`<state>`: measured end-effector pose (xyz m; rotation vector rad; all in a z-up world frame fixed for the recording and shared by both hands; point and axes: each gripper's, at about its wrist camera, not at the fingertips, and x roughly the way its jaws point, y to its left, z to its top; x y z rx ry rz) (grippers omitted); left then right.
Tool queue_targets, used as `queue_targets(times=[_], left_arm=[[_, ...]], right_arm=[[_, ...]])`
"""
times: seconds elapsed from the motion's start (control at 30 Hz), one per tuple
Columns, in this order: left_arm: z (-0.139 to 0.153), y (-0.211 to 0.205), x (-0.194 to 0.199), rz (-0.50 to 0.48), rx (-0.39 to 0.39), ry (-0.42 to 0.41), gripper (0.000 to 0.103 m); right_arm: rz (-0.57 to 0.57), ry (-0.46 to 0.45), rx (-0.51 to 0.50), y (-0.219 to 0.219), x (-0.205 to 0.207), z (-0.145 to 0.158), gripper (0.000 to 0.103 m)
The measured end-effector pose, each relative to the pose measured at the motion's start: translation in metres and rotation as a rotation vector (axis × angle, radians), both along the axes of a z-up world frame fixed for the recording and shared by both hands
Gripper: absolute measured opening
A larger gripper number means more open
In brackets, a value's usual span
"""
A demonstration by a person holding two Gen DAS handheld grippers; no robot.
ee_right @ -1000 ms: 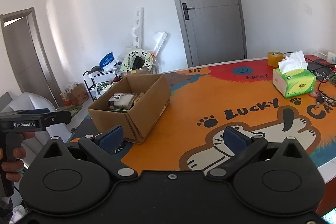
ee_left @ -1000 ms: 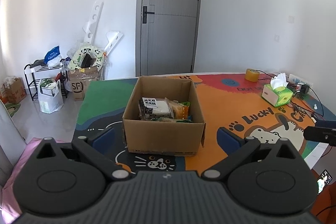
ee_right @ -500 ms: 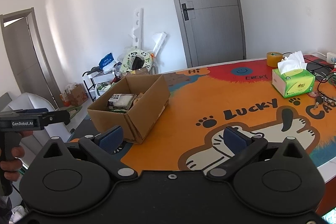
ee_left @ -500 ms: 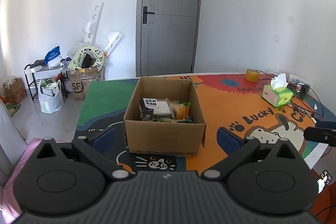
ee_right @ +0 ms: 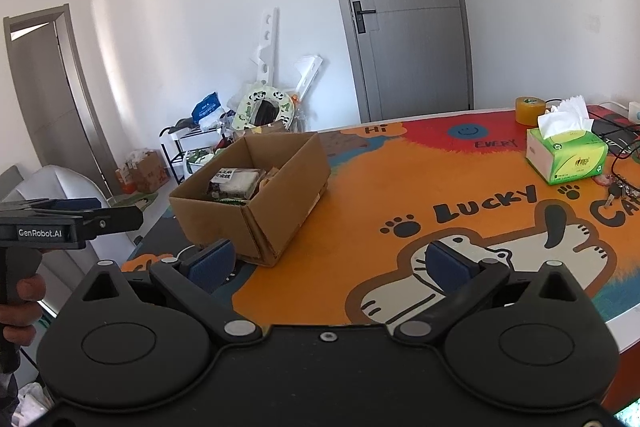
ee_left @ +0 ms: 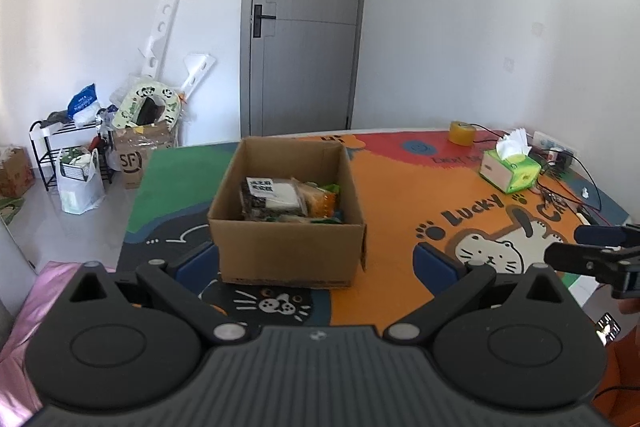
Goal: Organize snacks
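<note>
An open cardboard box (ee_left: pixel 286 251) stands on the colourful cartoon mat (ee_left: pixel 400 211) of the table. Inside lie several snack packets, with a black-and-white labelled packet (ee_left: pixel 270 197) on top and an orange one (ee_left: pixel 320 201) beside it. My left gripper (ee_left: pixel 316 265) hangs open just in front of the box, its blue pads spread wider than the box front. In the right wrist view the box (ee_right: pixel 256 199) sits to the left and my right gripper (ee_right: pixel 332 265) is open over the mat, holding nothing. The left gripper's body (ee_right: pixel 60 225) shows at the far left, held by a hand.
A green tissue box (ee_right: pixel 566 155), a roll of yellow tape (ee_right: pixel 530 111), keys (ee_right: pixel 618 189) and cables lie at the table's right side. Beyond the table stand a grey door (ee_left: pixel 306 27), a shoe rack (ee_left: pixel 64 155) and piled bags and cartons on the floor.
Both grippers have barely shifted; the box appears slightly nearer in the left wrist view. Both stay open.
</note>
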<state>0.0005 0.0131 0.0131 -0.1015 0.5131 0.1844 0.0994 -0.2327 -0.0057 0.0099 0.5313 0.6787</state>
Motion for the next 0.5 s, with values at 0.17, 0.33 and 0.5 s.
queue_targets(times=[0.17, 0.33, 0.5], left_arm=[[-0.0042, -0.0036, 0.0032, -0.005, 0.003, 0.015, 0.102], [-0.0058, -0.0022, 0.0031, 0.003, 0.002, 0.015, 0.102], [-0.0053, -0.0012, 0.0026, 0.003, 0.001, 0.011, 0.102]], right_arm=[[-0.009, 0.005, 0.001, -0.0003, 0.0019, -0.0012, 0.103], [-0.006, 0.001, 0.004, -0.0004, -0.0002, -0.0005, 0.103], [-0.002, 0.002, 0.001, 0.0004, 0.0005, -0.0012, 0.103]])
